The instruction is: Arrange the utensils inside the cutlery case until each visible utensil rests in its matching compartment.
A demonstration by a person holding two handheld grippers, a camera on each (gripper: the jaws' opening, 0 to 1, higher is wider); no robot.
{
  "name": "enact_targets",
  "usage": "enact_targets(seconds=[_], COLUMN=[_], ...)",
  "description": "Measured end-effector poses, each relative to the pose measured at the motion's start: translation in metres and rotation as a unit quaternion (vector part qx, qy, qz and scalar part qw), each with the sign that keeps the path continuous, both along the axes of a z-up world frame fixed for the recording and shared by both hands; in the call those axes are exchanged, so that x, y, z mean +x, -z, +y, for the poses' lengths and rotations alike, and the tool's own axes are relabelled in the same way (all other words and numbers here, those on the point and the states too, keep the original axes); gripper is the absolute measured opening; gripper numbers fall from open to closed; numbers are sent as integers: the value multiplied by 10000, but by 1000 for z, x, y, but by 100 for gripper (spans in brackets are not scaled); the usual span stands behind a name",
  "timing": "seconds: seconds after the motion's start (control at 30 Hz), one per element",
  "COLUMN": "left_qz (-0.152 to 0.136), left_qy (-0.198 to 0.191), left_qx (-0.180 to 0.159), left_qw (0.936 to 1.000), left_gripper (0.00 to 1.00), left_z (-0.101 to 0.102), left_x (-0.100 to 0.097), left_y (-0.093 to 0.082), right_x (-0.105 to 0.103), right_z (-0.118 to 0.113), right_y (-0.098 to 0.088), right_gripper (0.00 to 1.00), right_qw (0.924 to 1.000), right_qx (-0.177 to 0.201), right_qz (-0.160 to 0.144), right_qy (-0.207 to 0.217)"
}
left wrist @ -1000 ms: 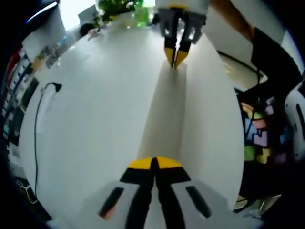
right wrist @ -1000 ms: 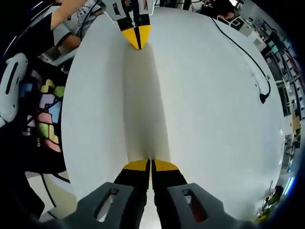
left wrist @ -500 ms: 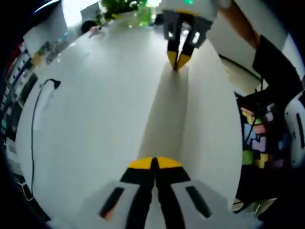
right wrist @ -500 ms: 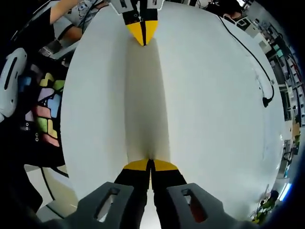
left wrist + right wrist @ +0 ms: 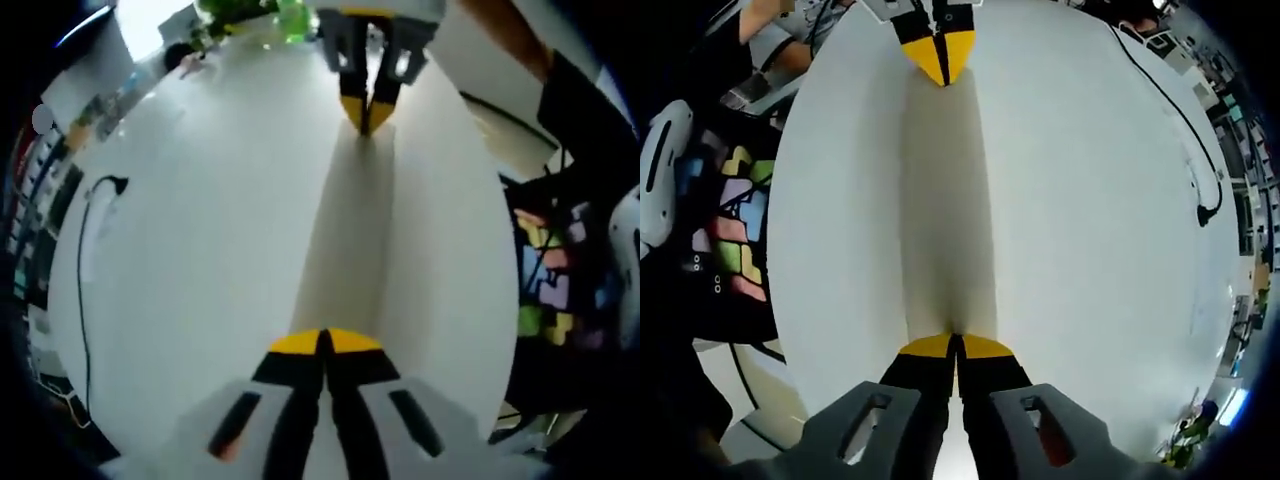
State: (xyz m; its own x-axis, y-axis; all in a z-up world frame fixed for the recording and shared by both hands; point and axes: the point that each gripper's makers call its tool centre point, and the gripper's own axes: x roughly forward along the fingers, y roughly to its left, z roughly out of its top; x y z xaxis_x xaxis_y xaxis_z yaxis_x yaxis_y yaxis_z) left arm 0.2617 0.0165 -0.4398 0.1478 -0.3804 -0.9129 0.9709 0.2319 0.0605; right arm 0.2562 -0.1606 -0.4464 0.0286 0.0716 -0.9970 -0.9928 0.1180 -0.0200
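Left gripper (image 5: pixel 322 345) at bottom centre and right gripper (image 5: pixel 367 118) at top each have jaws pressed together, apparently pinching the ends of a pale strip (image 5: pixel 350 230) stretched across the white table (image 5: pixel 200 250). It looks light, limp and thin; the ends seem the best hold. No utensils can be made out. A cable (image 5: pixel 85 260) lies at left, well apart.

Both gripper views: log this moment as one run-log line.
left gripper: shut on strip end | right gripper: shut on opposite end | pale strip: held between both over white table

Left tool (image 5: pixel 322 342) and right tool (image 5: pixel 366 112) pinch a pale strip (image 5: pixel 350 235).
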Motion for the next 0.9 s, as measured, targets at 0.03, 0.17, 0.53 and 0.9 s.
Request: enact_targets(seconds=[0.03,0.17,0.53,0.9], left_qz=[-16,-20,-743,-847], left_qy=[-19,-11,283,312], left_qx=[1,-128,-1497,-1005], left_qw=[10000,9999,9855,9908], left_gripper=[0,0,27,61], left_z=[0,1,11,14], left_x=[0,0,-1,1], left_y=[0,0,-10,11], right_x=[0,0,-7,-9], right_z=[-1,1,-9,11], right_y=[0,-1,4,10], right_gripper=[0,0,46,60], right_qw=[10000,9972,9589,9570], right_qx=[57,735,2796,2853], right_qz=[-10,-106,-419,-478], right_qy=[-19,-10,248,210])
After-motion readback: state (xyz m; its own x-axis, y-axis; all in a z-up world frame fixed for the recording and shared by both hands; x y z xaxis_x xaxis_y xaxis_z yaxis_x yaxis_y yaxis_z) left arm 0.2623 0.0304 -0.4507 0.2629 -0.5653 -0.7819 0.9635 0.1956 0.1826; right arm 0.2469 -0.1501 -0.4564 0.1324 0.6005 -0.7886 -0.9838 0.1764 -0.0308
